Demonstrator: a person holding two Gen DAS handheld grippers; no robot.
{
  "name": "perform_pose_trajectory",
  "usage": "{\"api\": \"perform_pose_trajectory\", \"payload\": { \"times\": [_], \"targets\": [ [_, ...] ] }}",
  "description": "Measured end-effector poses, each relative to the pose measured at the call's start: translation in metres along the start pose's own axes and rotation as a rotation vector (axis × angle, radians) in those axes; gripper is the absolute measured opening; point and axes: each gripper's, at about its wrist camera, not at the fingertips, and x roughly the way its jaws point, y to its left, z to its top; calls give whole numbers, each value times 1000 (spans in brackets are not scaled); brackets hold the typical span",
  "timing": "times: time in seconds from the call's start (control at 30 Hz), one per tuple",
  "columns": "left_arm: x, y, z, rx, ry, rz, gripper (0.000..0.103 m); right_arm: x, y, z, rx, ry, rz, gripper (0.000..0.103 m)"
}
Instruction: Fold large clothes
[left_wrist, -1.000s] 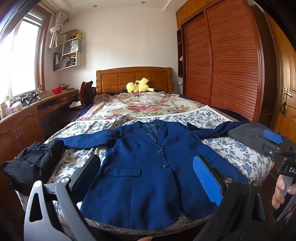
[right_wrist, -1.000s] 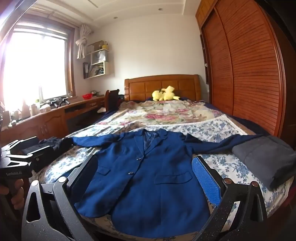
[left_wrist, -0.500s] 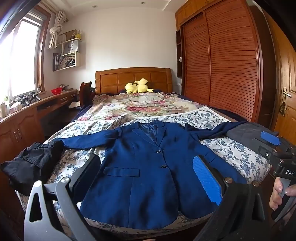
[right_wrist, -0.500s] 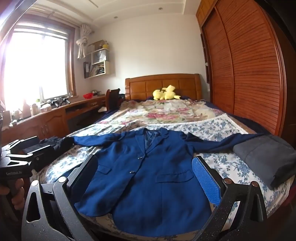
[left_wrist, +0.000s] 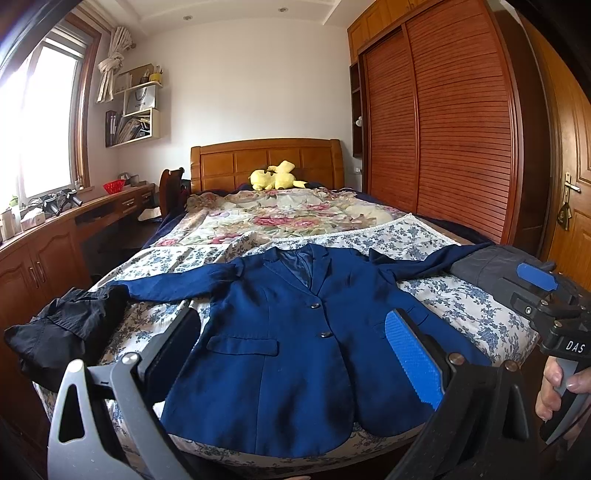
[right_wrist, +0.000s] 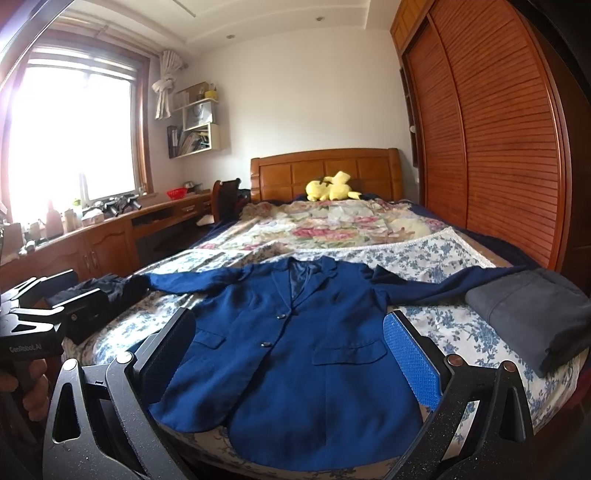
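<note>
The blue jacket's (right_wrist: 295, 354) right cuff lies hidden under the folded grey garment (right_wrist: 535, 314). Its left cuff disappears into the black clothes (left_wrist: 62, 328).

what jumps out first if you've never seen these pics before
The navy blazer grabs the eye first, spread flat and buttoned on the floral bedspread at the foot of the bed, sleeves flung out to both sides. Next comes the yellow plush toy against the wooden headboard, then the open left gripper and right gripper framing the jacket.

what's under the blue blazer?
Blue blazer lies flat on the blue-floral sheet. Its right sleeve end disappears behind the folded grey garment; anything beneath the blazer is hidden.
</note>
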Motion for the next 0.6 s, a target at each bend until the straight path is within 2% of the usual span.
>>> {"api": "perform_pose_trajectory", "payload": {
  "times": [0.6],
  "targets": [
    [-4, -1, 3, 0, -11, 5, 101, -2, 2, 1, 4, 1, 1, 103]
  ]
}}
